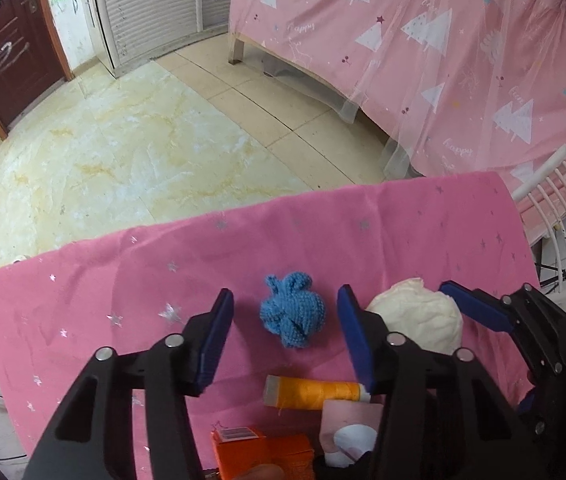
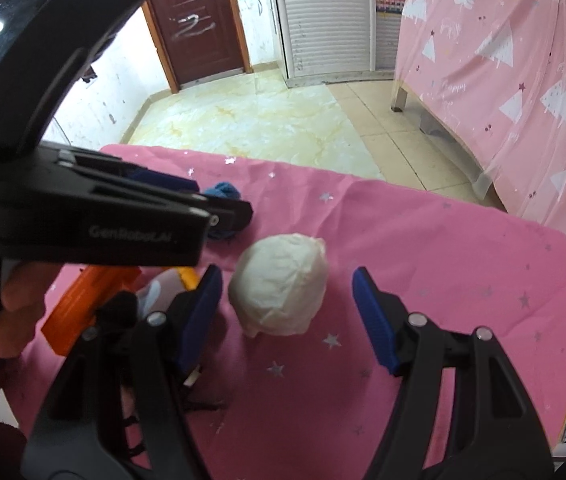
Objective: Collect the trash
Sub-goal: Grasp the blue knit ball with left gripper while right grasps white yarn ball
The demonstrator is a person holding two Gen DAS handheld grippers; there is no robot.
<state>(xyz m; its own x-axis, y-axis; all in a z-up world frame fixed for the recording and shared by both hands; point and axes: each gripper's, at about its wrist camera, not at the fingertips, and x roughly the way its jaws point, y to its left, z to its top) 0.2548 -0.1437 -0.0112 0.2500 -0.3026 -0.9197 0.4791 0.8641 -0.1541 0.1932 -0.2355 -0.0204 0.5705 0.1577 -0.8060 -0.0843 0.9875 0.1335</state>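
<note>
A blue knitted ball lies on the pink starred tablecloth. My left gripper points down at it with one blue pad on each side; cloth shows between the pads and the yarn, so the gripper is open. To its right lies a white crumpled wad. My right gripper straddles the wad's near side, open, with gaps at both pads. In the right wrist view the left gripper's black body hides most of the blue ball. A hand holds that gripper.
Near the table's front lie an orange thread spool, an orange box and a pink card with white pads. A bed with a pink sheet stands beyond the table, a white rail at the right, tiled floor behind.
</note>
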